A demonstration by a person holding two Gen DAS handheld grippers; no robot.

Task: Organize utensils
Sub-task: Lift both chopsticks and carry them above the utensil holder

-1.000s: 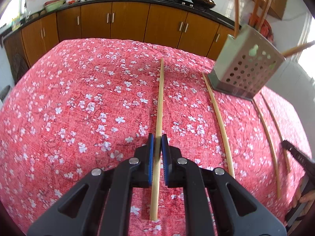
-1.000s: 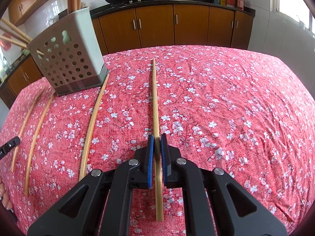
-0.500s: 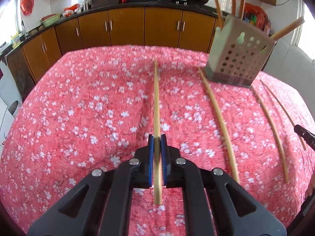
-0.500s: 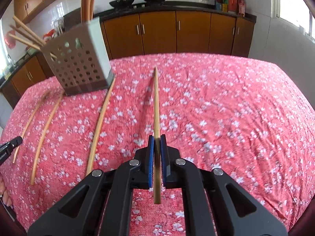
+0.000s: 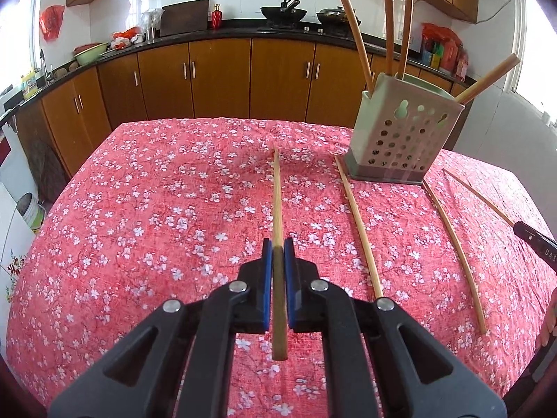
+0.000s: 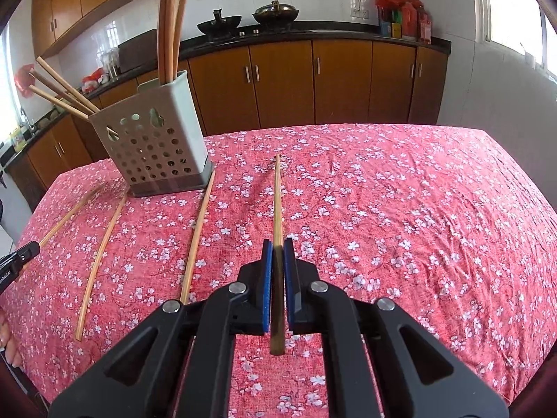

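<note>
My left hand-held gripper (image 5: 277, 254) hides the middle of its chopstick (image 5: 276, 202) between the pads. From the right wrist view, the top frame edge cuts off the chopsticks in the holder (image 6: 156, 146). I can't read the bottles (image 6: 403, 21) on the far counter: too small.

A matt wooden chopstick (image 5: 277, 209) is lying between the left gripper (image 5: 277, 254)'s blue rubbery pads; beneath, red floral cloth (image 5: 156, 209) is showing wrinkles; ahead-right, a perforated matt plastic holder (image 5: 400, 139) is standing.
</note>
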